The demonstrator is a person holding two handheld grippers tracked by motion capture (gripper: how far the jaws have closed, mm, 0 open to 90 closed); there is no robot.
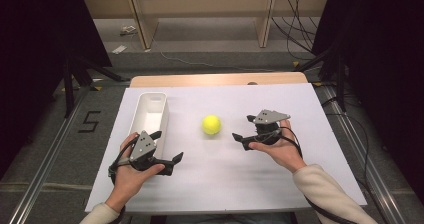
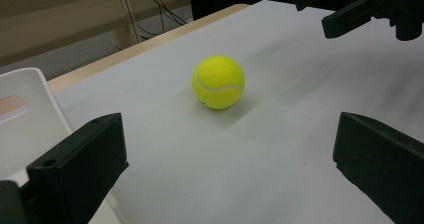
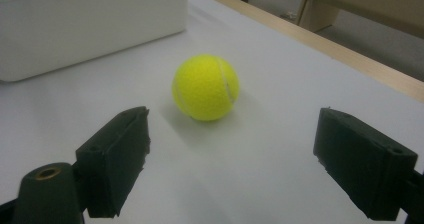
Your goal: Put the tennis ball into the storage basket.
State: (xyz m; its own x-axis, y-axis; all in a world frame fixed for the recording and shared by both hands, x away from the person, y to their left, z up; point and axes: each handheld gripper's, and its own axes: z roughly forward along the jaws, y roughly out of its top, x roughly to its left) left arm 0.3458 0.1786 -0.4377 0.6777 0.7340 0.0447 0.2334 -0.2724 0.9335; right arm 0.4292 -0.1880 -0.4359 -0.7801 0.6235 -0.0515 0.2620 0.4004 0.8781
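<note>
A yellow-green tennis ball [image 1: 211, 125] rests on the white table surface [image 1: 225, 184], between the two grippers. My left gripper [image 1: 167, 146] stands open at the near left, its jaws wide apart and pointing toward the ball [image 2: 218, 82]. To the ball's right, my right gripper [image 1: 243, 127] is open too and faces the ball [image 3: 205, 87] from close by. Nothing sits between either pair of jaws. In the left gripper view my own left gripper [image 2: 227, 169] frames the ball, and the right gripper [image 2: 370, 9] shows at the top right. The right gripper [image 3: 240, 159] has the ball just ahead of its jaws.
A long white bin [image 1: 150, 115] lies on the table's left side, right behind my left hand; it also shows as the bin [image 3: 90, 24] beyond the ball. The table's wooden far edge [image 1: 215, 79] borders the floor. Cables trail from both grippers.
</note>
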